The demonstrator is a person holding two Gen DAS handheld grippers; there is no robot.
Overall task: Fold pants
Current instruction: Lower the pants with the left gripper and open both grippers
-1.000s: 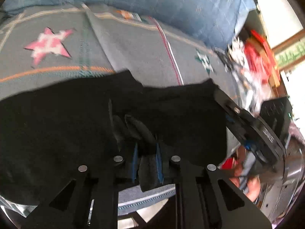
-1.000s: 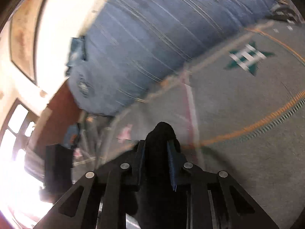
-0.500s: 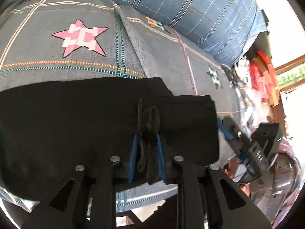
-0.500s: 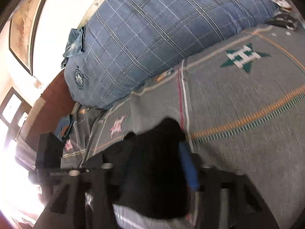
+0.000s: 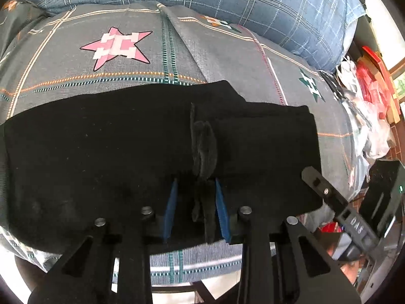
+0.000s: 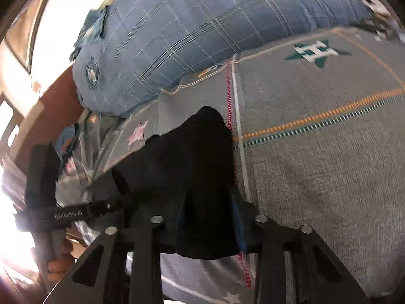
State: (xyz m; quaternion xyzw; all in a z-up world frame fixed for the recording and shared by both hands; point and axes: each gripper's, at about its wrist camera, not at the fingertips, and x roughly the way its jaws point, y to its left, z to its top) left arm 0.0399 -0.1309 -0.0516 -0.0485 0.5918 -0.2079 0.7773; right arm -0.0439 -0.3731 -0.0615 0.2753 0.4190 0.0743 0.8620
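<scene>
Black pants lie folded flat across the near edge of a grey patterned sofa cover. My left gripper sits at the near edge, its blue pads spread, with a raised ridge of black cloth standing loose between them. My right gripper is at the pants' right end, its jaws spread with black cloth lying between them. The right gripper also shows at the right of the left wrist view, and the left gripper shows at the left of the right wrist view.
A big blue plaid cushion backs the seat. A pink star and a green star mark the cover. Clutter of bags and red items lies off the right end. The sofa's front edge drops off just below the pants.
The pants came down from being held up and bunched onto the seat, now spread flat. Both grippers' jaws have widened; the cloth that was pinched now sits loose between the pads.
</scene>
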